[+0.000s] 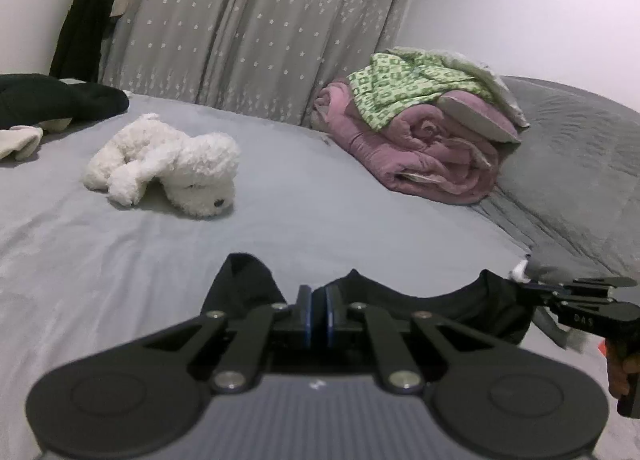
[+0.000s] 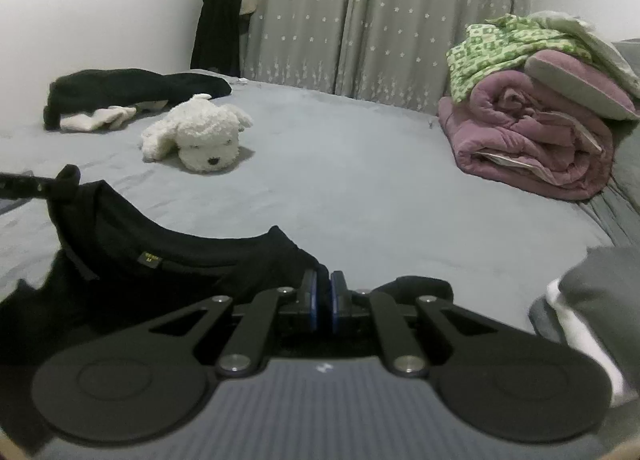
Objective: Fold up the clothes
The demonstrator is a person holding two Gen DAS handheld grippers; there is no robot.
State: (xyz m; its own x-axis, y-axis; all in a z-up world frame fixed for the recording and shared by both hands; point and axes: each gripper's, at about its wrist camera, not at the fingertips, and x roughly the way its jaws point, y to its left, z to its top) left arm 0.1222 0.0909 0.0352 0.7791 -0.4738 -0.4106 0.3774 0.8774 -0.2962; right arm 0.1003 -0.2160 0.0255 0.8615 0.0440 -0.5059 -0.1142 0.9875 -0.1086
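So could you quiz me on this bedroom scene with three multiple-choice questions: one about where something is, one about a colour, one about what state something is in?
1. Where does the green patterned cloth lie?
A. on the rolled pink quilt
B. under the plush dog
C. on the floor

2. What colour is the plush dog?
A. brown
B. white
C. pink

3. How do the two grippers hold the black shirt?
A. both open above it
B. one shut, one open
C. both shut on it

Answers: 1 A, it drapes over the quilt's top. 2 B, its fur is white. 3 C, the left gripper and right gripper each pinch the fabric near the collar.
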